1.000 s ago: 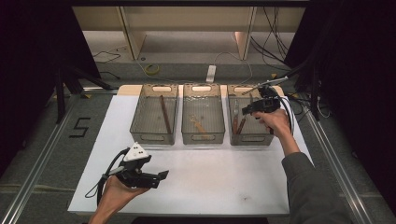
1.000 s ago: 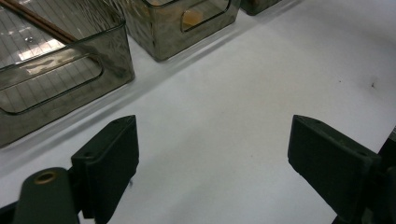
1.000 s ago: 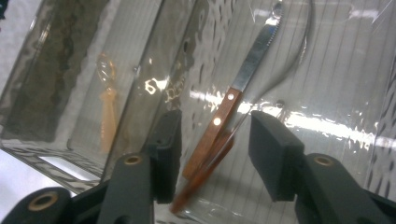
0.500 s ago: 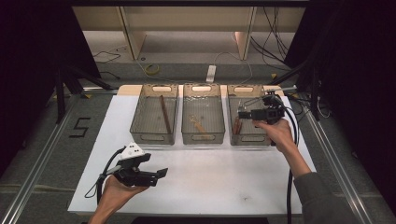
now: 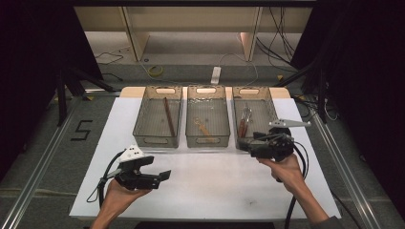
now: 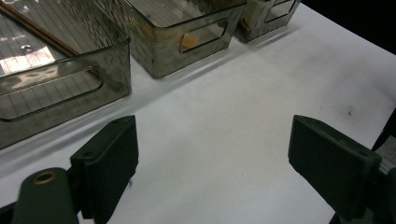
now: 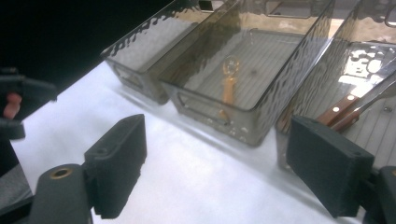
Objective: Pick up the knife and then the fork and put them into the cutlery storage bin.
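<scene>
Three smoky clear bins stand side by side at the back of the white mat [image 5: 210, 191]. The left bin [image 5: 157, 119] holds brown chopsticks [image 5: 168, 117]. An amber spoon [image 5: 203, 128] lies in the middle bin [image 5: 206, 119], and wood-handled cutlery [image 5: 243, 121] in the right bin [image 5: 252, 114]. My right gripper [image 5: 243, 144] hovers just in front of the right bin; its jaws have just been opening and stand open with nothing between them [image 7: 217, 144]. My left gripper [image 5: 165, 175] is held low over the mat's front left, open and empty [image 6: 212, 140].
In the right gripper view the spoon [image 7: 229, 88] and the wooden handles [image 7: 345, 105] show through the bin walls. The bins' handle cut-outs [image 6: 205, 35] face me. Bare white mat lies between the two grippers. Cables trail at the table's far right [image 5: 325, 105].
My right gripper has drawn back from above the right bin toward the person, to the mat in front of it. The left hand has stayed put.
</scene>
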`<state>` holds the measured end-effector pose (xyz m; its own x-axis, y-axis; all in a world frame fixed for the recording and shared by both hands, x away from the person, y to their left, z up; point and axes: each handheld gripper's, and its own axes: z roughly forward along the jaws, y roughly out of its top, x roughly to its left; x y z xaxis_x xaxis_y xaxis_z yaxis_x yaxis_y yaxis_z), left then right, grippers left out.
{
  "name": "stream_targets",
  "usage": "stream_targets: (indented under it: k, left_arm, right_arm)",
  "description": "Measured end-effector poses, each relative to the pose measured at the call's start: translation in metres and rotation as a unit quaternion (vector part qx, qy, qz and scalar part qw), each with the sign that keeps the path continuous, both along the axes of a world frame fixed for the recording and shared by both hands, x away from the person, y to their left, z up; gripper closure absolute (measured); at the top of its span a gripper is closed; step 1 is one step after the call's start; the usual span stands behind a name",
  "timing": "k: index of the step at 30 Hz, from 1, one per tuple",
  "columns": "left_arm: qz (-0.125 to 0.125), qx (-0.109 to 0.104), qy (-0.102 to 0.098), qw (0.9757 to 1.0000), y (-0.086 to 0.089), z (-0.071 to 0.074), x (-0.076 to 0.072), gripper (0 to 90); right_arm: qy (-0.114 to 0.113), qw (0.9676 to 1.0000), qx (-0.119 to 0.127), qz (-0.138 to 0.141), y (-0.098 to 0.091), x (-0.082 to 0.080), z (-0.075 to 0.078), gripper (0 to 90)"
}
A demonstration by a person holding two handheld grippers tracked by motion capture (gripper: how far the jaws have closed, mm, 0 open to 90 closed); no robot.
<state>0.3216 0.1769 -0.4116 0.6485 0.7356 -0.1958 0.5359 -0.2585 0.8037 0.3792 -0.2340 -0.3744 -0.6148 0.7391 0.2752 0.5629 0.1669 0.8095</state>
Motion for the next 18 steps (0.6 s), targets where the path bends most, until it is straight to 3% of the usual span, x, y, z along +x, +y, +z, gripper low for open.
stream_targets:
  k: [9, 18]
  left_arm:
    - [-0.006, -0.007, -0.017, 0.9998, 0.001, -0.002, -0.001, 15.6]
    - [-0.009, -0.025, -0.035, 0.999, 0.005, 0.0, -0.004, 15.4]
  right_arm:
    - [-0.041, 0.999, 0.015, 0.004, -0.001, -0.037, -0.025, 19.3]
    - [-0.056, 0.9978, 0.034, -0.001, -0.01, -0.059, -0.043, 18.6]
